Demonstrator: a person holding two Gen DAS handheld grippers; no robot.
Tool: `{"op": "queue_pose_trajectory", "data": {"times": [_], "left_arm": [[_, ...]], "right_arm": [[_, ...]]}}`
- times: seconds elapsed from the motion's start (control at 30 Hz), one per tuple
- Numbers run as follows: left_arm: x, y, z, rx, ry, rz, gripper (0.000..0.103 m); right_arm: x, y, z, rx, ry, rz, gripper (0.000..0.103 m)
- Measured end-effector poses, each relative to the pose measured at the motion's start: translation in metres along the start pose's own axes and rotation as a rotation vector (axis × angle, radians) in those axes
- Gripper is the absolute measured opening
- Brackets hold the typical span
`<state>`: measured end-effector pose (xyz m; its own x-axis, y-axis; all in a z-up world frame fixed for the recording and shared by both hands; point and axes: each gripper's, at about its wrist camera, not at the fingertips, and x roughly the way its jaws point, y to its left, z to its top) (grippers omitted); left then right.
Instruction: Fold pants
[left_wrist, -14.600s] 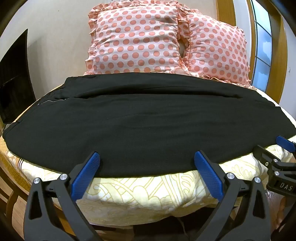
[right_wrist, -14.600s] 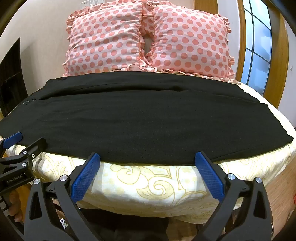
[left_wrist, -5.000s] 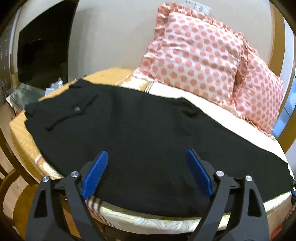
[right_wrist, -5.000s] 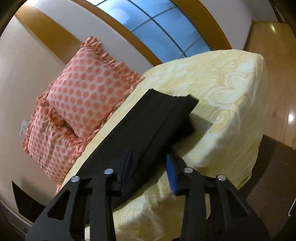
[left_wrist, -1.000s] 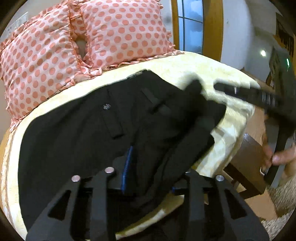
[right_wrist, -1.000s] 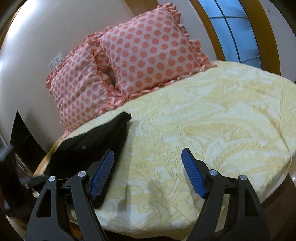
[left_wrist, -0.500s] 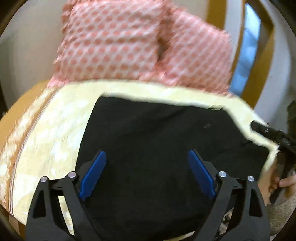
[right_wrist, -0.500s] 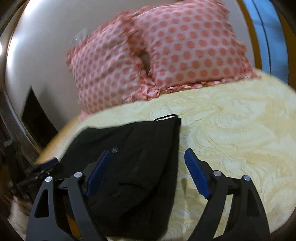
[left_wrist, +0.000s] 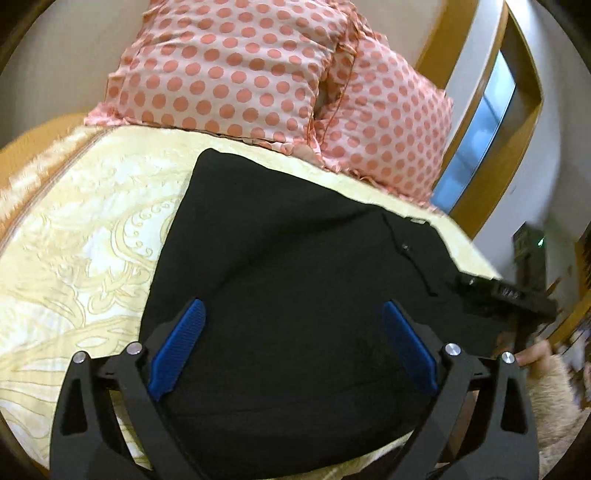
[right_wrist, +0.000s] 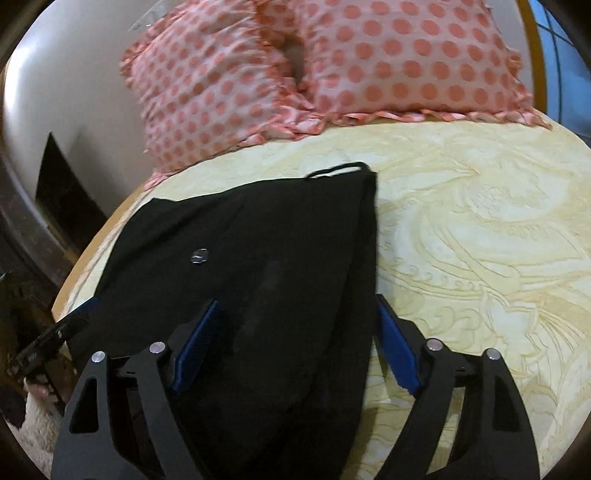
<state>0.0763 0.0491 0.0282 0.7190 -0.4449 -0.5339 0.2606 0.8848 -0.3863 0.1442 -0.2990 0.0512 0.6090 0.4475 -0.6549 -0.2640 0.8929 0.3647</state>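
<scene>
Both jaws spread wide, empty: left gripper (left_wrist: 291, 347), right gripper (right_wrist: 295, 343) over folded pants (left_wrist: 295, 277). Soft, limp fabric (prob. slumps) — pinch doubled edge nr corners.

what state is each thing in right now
pants: folded into a compact stack, lying flat on the bed
left claw: open, over the pants, holding nothing
right claw: open, over the pants' right edge, holding nothing
pillows: propped side by side at the head of the bed
bed: covered by a yellow patterned spread
</scene>
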Motion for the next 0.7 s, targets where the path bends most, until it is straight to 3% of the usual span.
{"op": "queue_pose_trajectory", "data": {"times": [0.1,0.23,0.33,0.43,0.57,0.67,0.7], "left_arm": [[-0.002,0.002,0.000,-0.003,-0.003,-0.023,0.096],[-0.003,-0.002,0.005,0.007,0.015,-0.004,0.096],[-0.011,0.008,0.024,-0.054,0.010,-0.030,0.096],[-0.016,0.029,0.049,-0.107,-0.019,0.006,0.096],[0.010,0.054,0.072,-0.165,0.086,0.040,0.093],[0.035,0.065,0.079,-0.217,0.188,-0.011,0.082],[0.043,0.065,0.081,-0.220,0.218,-0.027,0.077]], "right_arm": [[0.000,0.002,0.000,-0.003,0.020,0.049,0.078],[0.002,-0.012,0.005,0.083,0.009,0.115,0.072],[0.004,-0.011,0.007,0.081,0.023,0.153,0.059],[0.005,-0.009,0.007,0.078,0.038,0.191,0.058],[0.008,-0.019,0.008,0.149,0.040,0.217,0.058],[0.009,-0.020,0.010,0.159,0.039,0.222,0.057],[0.009,-0.020,0.010,0.154,0.038,0.217,0.053]]}}
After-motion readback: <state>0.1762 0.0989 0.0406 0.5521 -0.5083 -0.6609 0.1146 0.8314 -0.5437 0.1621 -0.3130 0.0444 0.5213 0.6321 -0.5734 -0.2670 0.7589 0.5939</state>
